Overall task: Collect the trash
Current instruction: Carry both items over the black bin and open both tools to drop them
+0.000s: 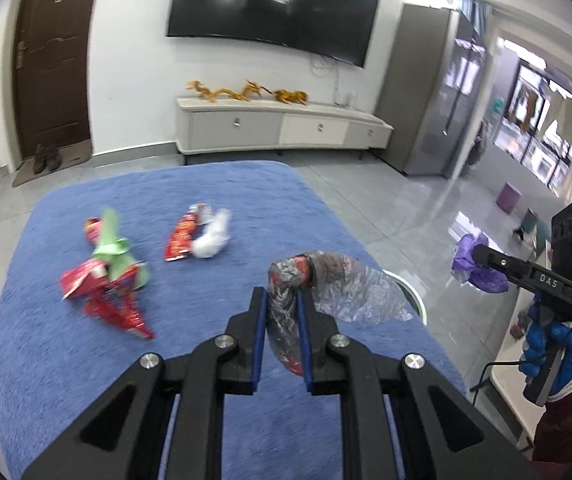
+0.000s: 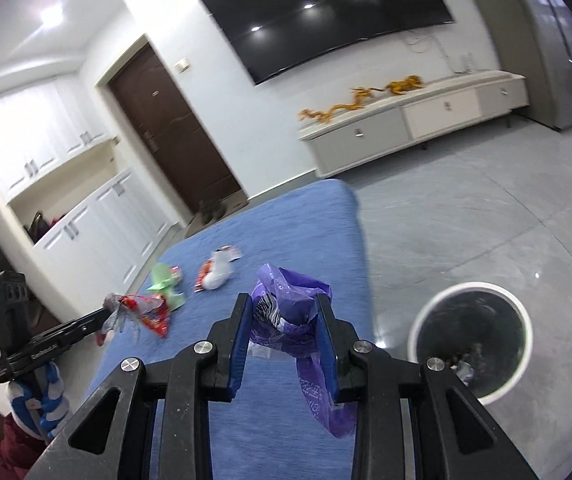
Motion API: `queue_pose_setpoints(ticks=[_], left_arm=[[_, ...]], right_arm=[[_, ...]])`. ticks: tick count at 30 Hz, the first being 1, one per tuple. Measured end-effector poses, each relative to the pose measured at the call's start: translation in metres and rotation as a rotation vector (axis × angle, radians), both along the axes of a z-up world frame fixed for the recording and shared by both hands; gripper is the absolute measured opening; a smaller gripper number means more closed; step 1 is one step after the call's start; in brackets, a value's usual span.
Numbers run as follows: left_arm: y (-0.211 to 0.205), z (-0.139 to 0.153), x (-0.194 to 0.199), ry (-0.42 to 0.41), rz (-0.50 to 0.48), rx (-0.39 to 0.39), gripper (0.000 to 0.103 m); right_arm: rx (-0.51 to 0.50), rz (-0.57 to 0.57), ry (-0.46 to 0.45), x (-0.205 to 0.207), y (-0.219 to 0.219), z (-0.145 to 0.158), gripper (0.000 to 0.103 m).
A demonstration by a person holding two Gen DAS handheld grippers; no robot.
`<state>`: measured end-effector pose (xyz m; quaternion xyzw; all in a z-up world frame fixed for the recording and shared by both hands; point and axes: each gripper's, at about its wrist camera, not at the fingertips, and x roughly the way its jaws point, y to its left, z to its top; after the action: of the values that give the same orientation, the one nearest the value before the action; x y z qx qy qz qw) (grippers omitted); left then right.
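Both grippers are loaded and lifted above the bench, which is covered with a blue cloth; the step in hand appears to be the carry from pickup to disposal. The left gripper has its jaws pinching a crumpled clear-and-silver wrapper with red print, part of which hangs down between the blue pads while a transparent flap spreads out to the right. The right gripper has its jaws pinching a purple wrapper, with a loose tail drooping below the right pad. The bin, a round container with a white rim and dark interior, stands on the grey floor just beside the right edge of the bench; a few small items already lie at its bottom. In the right wrist view the bin sits to the right of and below the purple wrapper, so the load is not yet over the opening. Still lying on the bench are a red and green wrapper cluster and, apart from it, a red wrapper touching a white crumpled paper. The next move likely calls for swinging each gripper over the bin mouth until the whole hanging piece is inside the rim line, then spreading the jaws. Thin film may cling to the pads or drift on release, so a low release point seems advisable. The remaining pieces would then need further pickups.
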<state>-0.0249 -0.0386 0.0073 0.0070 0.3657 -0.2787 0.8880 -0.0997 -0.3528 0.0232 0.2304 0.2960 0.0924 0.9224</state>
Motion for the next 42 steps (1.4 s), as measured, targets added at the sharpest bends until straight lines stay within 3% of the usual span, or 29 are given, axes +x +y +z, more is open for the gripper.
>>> queue_pose_setpoints(ticks=[13, 24, 32, 34, 36, 37, 42], left_arm=[[-0.15, -0.015, 0.04, 0.059, -0.188, 0.104, 0.014], [-0.284, -0.083, 0.094, 0.155, -0.275, 0.22, 0.014], [-0.345, -0.118, 0.108, 0.198, -0.322, 0.253, 0.015], [-0.356, -0.125, 0.112, 0.218, -0.326, 0.25, 0.019], [-0.361, -0.129, 0.118, 0.239, -0.323, 0.228, 0.045], [-0.364, -0.128, 0.119, 0.242, -0.32, 0.218, 0.05], [-0.37, -0.124, 0.121, 0.257, -0.323, 0.188, 0.053]], right_arm=[[0.115, -0.166, 0.131, 0.001, -0.098, -0.065, 0.029], [0.171, -0.274, 0.261, 0.024, -0.153, -0.125, 0.029], [0.178, -0.329, 0.338, 0.041, -0.173, -0.157, 0.032], [0.179, -0.342, 0.35, 0.042, -0.178, -0.163, 0.034], [0.176, -0.352, 0.364, 0.042, -0.182, -0.167, 0.036], [0.177, -0.357, 0.369, 0.042, -0.184, -0.17, 0.036], [0.182, -0.376, 0.374, 0.037, -0.189, -0.17, 0.043]])
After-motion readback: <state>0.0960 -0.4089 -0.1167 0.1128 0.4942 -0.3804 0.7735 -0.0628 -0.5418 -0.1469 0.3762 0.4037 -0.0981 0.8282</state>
